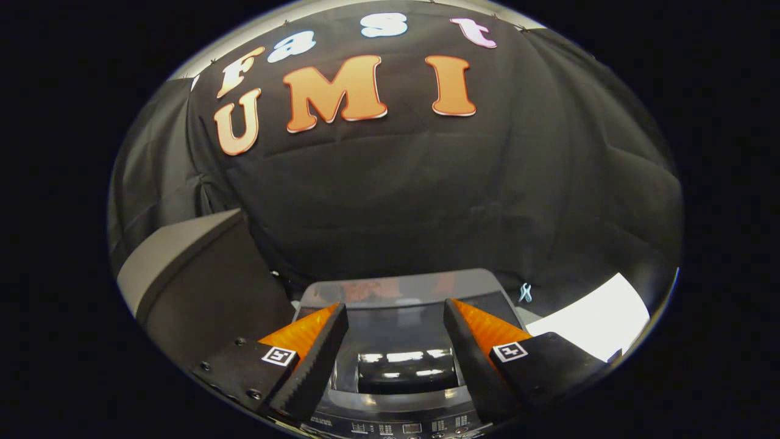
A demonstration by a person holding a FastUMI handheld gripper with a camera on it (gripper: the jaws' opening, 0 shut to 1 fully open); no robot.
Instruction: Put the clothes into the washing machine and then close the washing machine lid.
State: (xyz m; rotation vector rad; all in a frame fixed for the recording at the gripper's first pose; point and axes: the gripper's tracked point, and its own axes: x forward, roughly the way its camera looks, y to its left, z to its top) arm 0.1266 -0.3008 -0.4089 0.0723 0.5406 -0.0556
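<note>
- Black cloth wall backs a top-loading washing machine.
- Gripper: fingers spread, holding nothing, hovering above the glossy lid, which appears closed.
- Clothes: not seen.
- Judged step: final check or start; next move requires confirming the lid seats flat.

Claw level, fingers spread wide (seemingly empty), pointing forward

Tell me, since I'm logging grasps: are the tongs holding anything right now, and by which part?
Nothing is held. The tongs stand open with an empty gap between the fingers, above the washing machine, whose dark lid shows through that gap.
</note>
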